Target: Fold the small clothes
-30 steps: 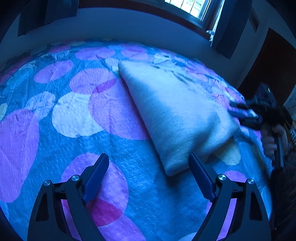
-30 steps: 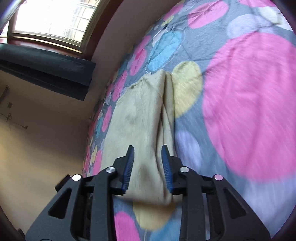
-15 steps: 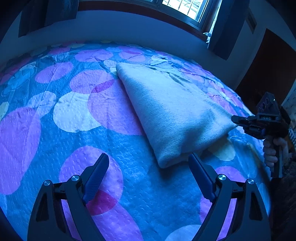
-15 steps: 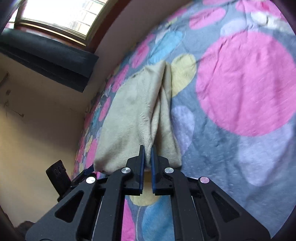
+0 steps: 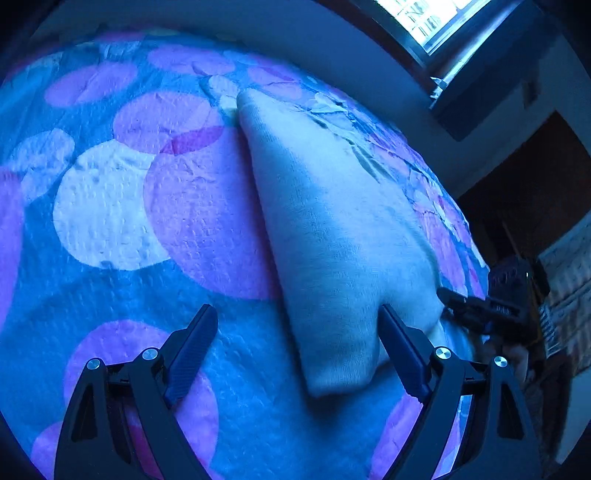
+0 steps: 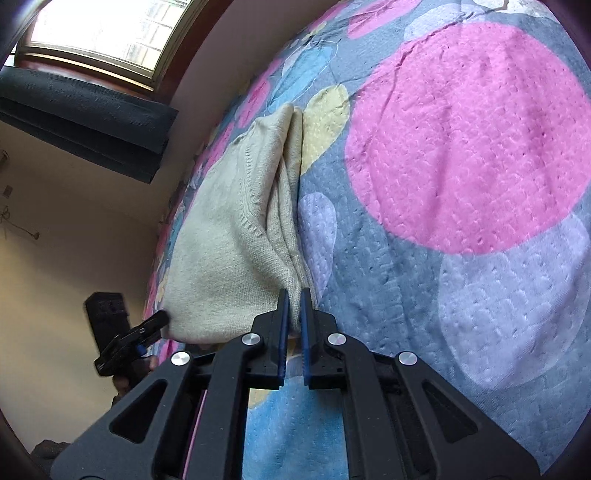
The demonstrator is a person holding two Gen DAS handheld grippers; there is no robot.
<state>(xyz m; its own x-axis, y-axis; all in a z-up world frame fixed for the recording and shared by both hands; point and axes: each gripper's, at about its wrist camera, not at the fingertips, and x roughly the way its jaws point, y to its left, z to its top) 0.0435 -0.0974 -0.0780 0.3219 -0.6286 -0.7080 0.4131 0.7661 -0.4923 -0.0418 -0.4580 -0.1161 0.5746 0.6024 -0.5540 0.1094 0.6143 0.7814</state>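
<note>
Sweater [image 6: 236, 236], cream knit, folded into a long narrow wedge, lying on the bed's spotted quilt [image 6: 461, 147] and running from near the window-side wall toward both claws. Several stacked layers showing along its right-hand edge in the right wrist view. Near corner pinched in the right claw [image 6: 291, 306]: pads nearly together with knit fabric clamped between them, just above the quilt. In the left wrist view the same right claw [image 5: 448, 295] seen from the side at the sweater's [image 5: 332, 221] far-right corner, black body held by a hand [image 5: 517, 362] low at the picture's right edge, mostly in shadow. Left claw [image 5: 295, 321] wide apart but closing slightly, nothing gripped; right finger [image 5: 402, 350] over the sweater's near end, left finger [image 5: 192, 343] over bare quilt [image 5: 110, 206], so the sweater's near left corner sits between them, unpressed. From the right wrist view, left claw [image 6: 157, 319] just beside the sweater's near-left corner; touching or not, cannot tell. Window [image 6: 107, 33] bright above a dark rolled blind [image 6: 85, 114] past the bed's far edge.
</note>
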